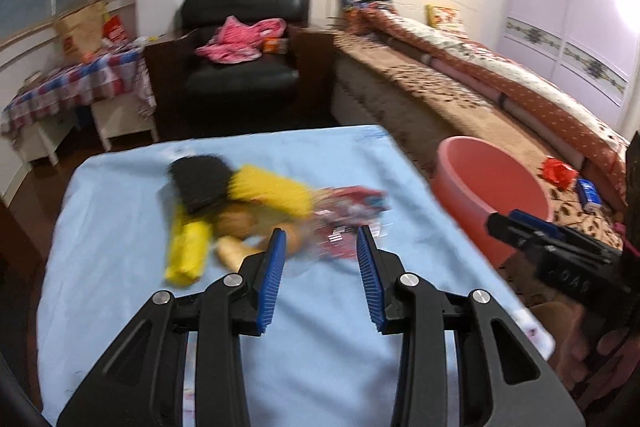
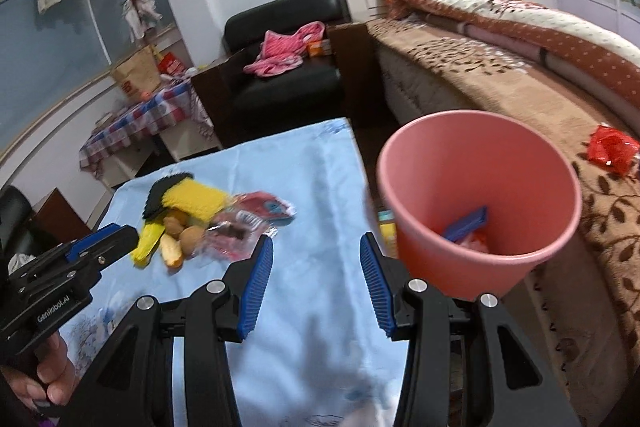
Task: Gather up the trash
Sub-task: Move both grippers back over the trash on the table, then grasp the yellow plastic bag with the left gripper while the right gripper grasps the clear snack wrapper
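- Left gripper (image 1: 322, 273): jaws spread wide, nothing between them. It hangs over the blue-covered tabletop (image 1: 120, 227), aimed at the near edge of the litter pile.
- Right gripper (image 2: 316, 285): jaws likewise wide apart and empty, held over the tabletop's right side, just beside the pink bin (image 2: 480, 211).
- Trash: a cluster lies mid-tabletop. It comprises a red printed wrapper (image 1: 348, 211), a clear crinkled film next to it, yellow packets (image 1: 188, 251), a black-and-yellow item (image 1: 240, 187) and some brownish food scraps (image 2: 188, 239). The left view is motion-blurred, so finer identification is not possible.
- Bin: stands off the tabletop's right edge, beside the bed (image 2: 520, 87). It already contains a blue piece (image 2: 468, 223) and some pale scraps at the bottom.
- Other litter: a red wrapper (image 2: 612, 149) lies on the bed cover, well apart from the bin.
- Step in hand, as judged: collection is partly done; the left gripper is approaching the next piece, most likely the red wrapper or the film directly ahead of its fingers.
- Next move calls for: lowering until the pads straddle a raised fold of the wrapper, closing firmly, then carrying it right, over the bin rim.
- Risk: thin film may slip out of the grip or drag neighbouring pieces.
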`<act>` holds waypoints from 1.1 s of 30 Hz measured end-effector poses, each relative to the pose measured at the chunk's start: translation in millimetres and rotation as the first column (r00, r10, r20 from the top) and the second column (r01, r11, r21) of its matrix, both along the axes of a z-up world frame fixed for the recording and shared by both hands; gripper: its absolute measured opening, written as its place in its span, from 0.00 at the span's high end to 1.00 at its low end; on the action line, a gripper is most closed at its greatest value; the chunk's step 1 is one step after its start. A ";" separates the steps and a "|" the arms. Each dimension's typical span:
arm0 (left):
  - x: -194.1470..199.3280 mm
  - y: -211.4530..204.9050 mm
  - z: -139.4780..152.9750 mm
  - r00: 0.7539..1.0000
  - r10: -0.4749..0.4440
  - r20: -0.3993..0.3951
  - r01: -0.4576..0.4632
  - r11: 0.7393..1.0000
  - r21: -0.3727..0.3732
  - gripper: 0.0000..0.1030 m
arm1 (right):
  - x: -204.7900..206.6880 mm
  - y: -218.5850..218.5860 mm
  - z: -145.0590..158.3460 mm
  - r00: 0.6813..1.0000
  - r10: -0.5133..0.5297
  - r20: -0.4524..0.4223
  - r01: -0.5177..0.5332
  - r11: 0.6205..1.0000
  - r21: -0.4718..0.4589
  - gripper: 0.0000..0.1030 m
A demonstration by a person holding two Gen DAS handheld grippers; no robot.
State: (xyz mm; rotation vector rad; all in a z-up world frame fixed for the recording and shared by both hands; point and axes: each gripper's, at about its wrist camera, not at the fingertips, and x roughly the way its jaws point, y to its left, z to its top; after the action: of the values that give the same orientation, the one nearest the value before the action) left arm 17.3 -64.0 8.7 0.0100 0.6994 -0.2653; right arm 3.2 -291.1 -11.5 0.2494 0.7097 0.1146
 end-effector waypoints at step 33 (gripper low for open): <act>66.7 106.3 -70.8 0.946 0.224 -0.234 -0.234 0.972 -0.016 0.90 | 75.1 62.2 -49.3 0.978 0.137 -0.156 -0.131 0.990 0.048 0.54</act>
State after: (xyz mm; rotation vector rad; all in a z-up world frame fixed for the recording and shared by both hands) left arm 83.9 42.4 -62.1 -0.1450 0.9179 -0.0575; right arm 78.3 -228.9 -60.8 0.2479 0.8840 0.2384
